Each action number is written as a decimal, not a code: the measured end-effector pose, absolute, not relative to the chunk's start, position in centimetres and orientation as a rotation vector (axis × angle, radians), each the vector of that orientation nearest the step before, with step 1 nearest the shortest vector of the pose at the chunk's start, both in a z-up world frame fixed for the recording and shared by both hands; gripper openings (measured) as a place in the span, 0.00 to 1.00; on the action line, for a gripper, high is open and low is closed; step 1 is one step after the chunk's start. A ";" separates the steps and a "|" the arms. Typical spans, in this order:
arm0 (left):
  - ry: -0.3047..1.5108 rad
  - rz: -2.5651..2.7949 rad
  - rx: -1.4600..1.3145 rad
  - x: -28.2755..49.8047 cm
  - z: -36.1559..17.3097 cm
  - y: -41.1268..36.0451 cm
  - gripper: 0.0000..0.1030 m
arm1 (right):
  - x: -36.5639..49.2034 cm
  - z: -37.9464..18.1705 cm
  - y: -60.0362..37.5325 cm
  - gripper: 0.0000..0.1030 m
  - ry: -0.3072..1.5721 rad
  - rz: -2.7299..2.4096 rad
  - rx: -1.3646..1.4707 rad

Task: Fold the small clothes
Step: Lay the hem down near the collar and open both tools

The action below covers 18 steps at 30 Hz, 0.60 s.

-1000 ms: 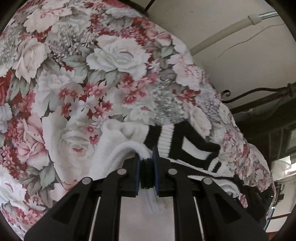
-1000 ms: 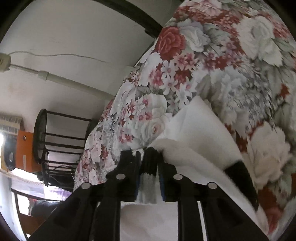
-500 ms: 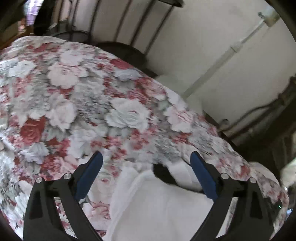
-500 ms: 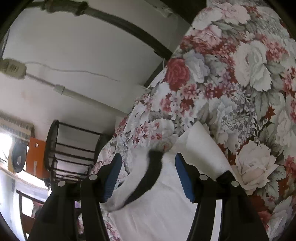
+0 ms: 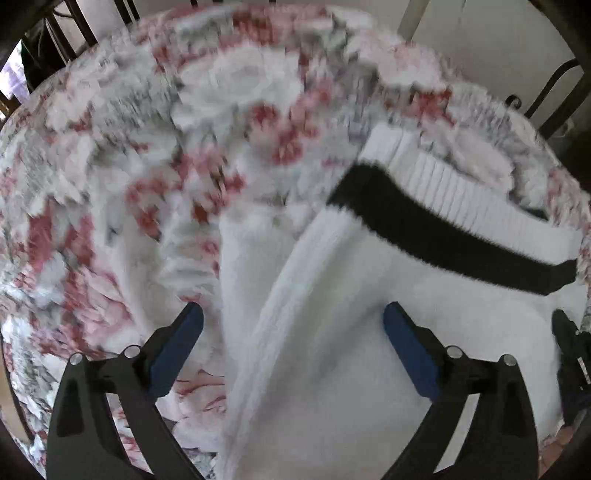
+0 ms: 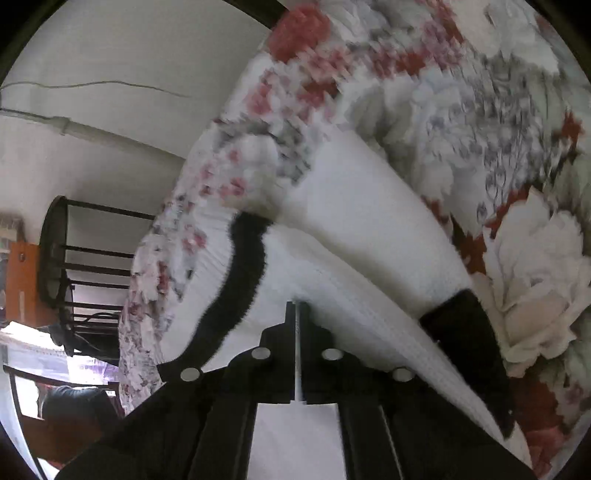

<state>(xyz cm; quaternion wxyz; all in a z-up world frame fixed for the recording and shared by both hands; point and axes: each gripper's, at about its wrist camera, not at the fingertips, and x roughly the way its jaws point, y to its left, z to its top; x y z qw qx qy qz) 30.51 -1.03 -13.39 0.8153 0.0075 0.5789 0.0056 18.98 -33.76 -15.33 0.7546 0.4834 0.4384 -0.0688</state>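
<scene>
White sweater [image 5: 332, 350] under spreading left hand-held gripper [image 5: 291, 325]; right hand-held gripper [image 6: 297, 306] pressed together.

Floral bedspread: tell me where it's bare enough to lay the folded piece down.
The floral bedspread lies bare to the left of the white sweater, reaching up to the dark bed rails at the top of the left wrist view. The right side is crowded: the sweater's black band and ribbed hem run close to the bed's edge there.
</scene>
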 end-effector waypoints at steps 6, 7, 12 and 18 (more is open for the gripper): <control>1.112 -0.008 0.089 29.3 -10.3 -2.2 0.92 | 19.4 -11.0 -29.5 0.36 0.958 -0.118 0.841; 1.108 -0.014 0.093 29.1 -10.3 -2.3 0.92 | 19.4 -10.7 -29.0 0.36 0.968 -0.118 0.820; 1.115 -0.035 0.085 28.8 -10.4 -2.5 0.92 | 18.4 -10.5 -27.6 0.37 0.986 -0.106 0.789; 1.094 -0.046 0.085 28.6 -9.7 -3.0 0.92 | 18.2 -11.0 -27.5 0.37 1.008 -0.128 0.771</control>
